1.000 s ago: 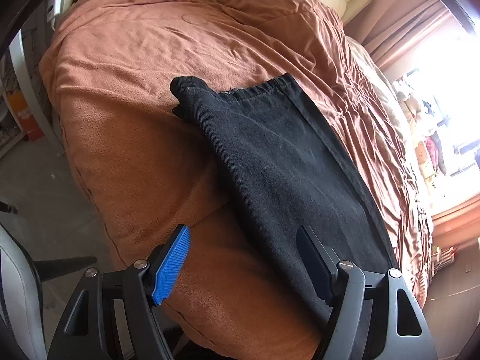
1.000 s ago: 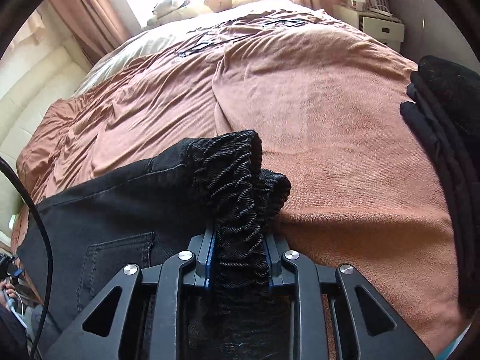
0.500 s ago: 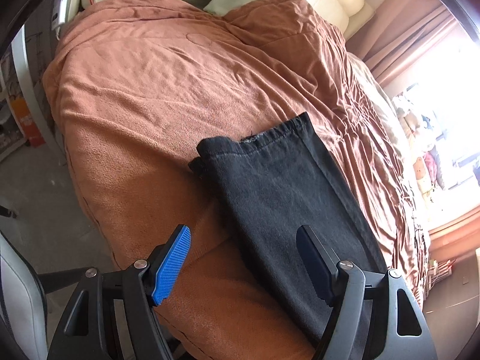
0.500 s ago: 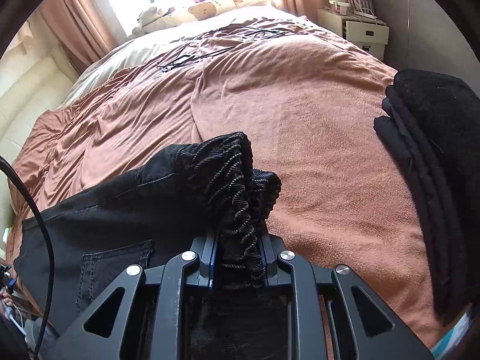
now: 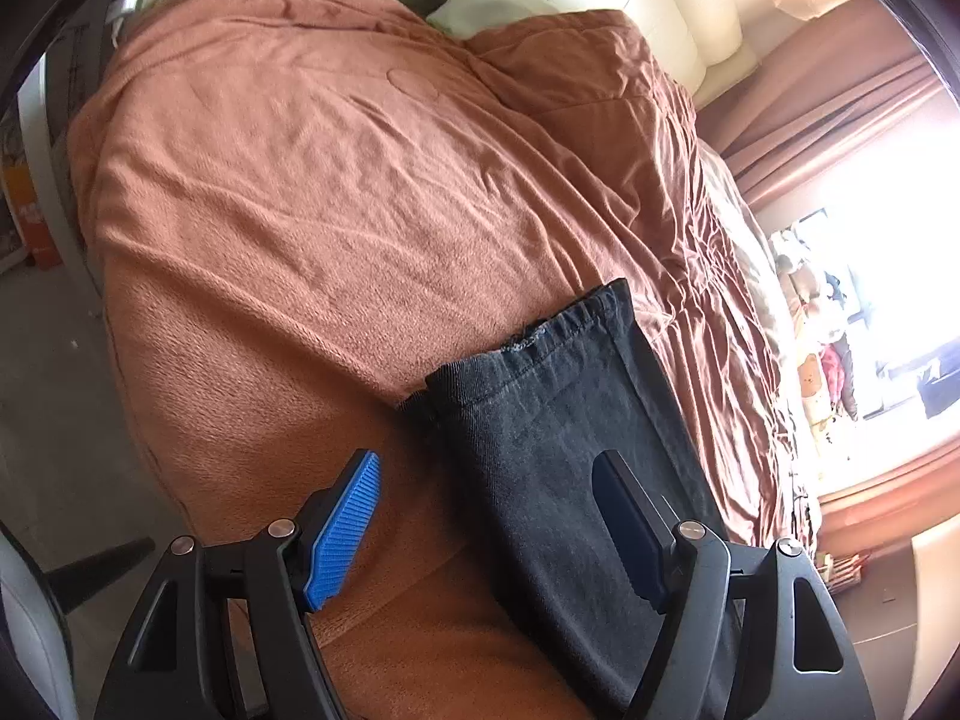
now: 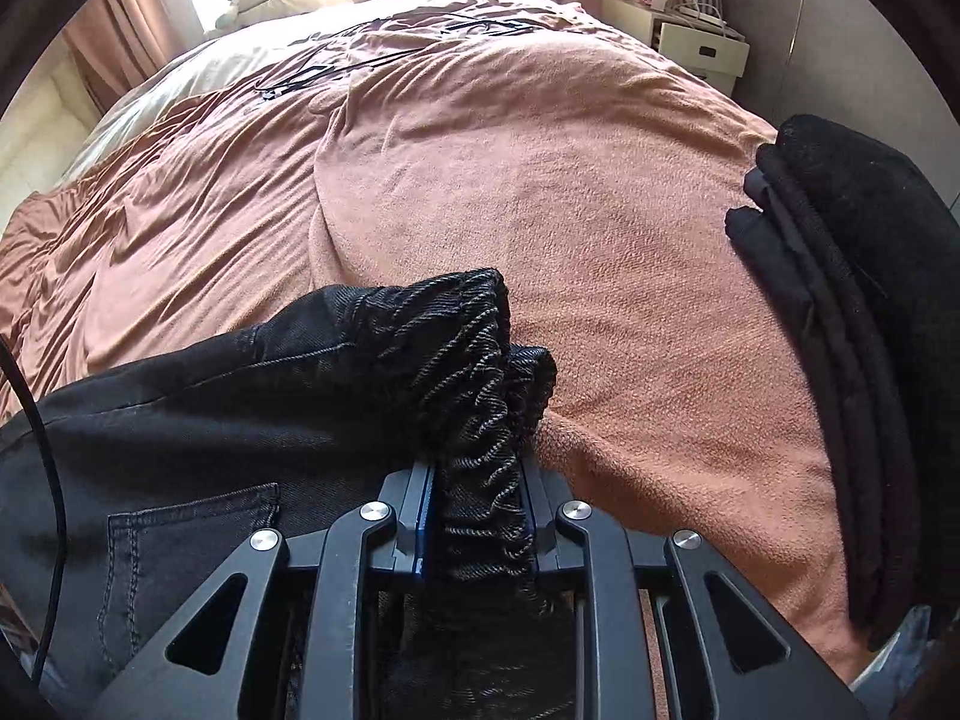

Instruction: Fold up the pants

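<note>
Nearby, folded black clothes (image 6: 852, 360) lie right of the gripped pants (image 6: 468, 360).

Left gripper (image 5: 486, 525) jaws apart above black pants (image 5: 576, 456), hem end lying on brown blanket (image 5: 336, 198)

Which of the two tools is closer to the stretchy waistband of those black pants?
Right. The right tool is clamped on the waistband itself. The left tool hangs open at the other end, over the leg hems, with no waistband in its view.

Black pants (image 5: 576, 480), rust-brown blanket (image 5: 336, 210), cream headboard (image 5: 678, 6)
</note>
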A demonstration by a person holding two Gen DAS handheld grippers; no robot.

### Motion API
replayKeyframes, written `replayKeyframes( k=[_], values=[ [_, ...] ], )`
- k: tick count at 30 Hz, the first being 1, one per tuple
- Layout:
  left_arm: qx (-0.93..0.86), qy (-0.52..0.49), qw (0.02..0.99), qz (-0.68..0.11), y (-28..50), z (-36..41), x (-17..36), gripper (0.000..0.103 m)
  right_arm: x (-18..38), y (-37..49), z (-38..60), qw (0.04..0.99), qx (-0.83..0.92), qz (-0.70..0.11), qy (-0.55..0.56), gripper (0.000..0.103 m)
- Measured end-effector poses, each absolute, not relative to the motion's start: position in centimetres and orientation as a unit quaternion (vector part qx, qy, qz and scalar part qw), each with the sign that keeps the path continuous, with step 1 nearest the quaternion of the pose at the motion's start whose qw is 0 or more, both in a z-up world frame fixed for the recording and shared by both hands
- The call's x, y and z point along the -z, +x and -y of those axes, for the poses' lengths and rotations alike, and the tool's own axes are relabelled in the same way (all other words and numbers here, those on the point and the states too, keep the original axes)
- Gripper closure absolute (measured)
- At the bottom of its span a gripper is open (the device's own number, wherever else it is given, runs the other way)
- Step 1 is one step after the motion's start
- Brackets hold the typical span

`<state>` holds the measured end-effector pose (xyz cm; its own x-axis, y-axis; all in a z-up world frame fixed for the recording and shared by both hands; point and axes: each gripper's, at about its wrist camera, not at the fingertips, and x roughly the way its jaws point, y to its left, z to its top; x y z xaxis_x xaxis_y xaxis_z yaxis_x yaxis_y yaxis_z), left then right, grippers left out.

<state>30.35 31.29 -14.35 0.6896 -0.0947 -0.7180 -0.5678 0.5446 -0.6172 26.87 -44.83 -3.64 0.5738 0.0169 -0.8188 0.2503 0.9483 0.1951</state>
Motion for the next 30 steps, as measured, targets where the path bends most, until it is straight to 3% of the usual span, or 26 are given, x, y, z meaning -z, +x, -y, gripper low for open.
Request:
replayKeyframes(
  k=[5, 8, 11, 13, 15, 23, 30],
  values=[
    [-0.131, -0.467, 0.788, -0.378, 32.3, -31.3, 16.4, 0.032, 4.6, 27.8, 44.1, 0.867, 0.089, -0.472, 0.132, 0.084],
    [-0.124, -0.478, 0.785, -0.374, 33.1, -31.8, 17.1, 0.045, 5.0, 28.4, 43.8, 0.863, 0.101, -0.475, 0.138, 0.078],
    [-0.121, -0.479, 0.783, -0.379, 33.9, -32.2, 17.5, 0.064, 4.7, 28.2, 44.2, 0.858, 0.096, -0.479, 0.16, 0.072],
    [-0.113, -0.479, 0.782, -0.381, 34.3, -32.4, 17.8, 0.091, 4.4, 27.8, 44.6, 0.854, 0.104, -0.483, 0.162, 0.06],
    [-0.107, -0.481, 0.787, -0.372, 34.5, -32.8, 17.5, 0.097, 4.1, 27.2, 44.8, 0.85, 0.11, -0.488, 0.165, 0.057],
    [-0.075, -0.472, 0.817, -0.321, 34.8, -33.4, 13.8, 0.099, 0.2, 23.8, 44.0, 0.859, 0.133, -0.466, 0.166, 0.057],
    [-0.082, -0.475, 0.795, -0.368, 35.2, -33.8, 16.4, 0.098, -4.0, 19.9, 41.9, 0.877, 0.106, -0.426, 0.196, 0.057]
  ],
)
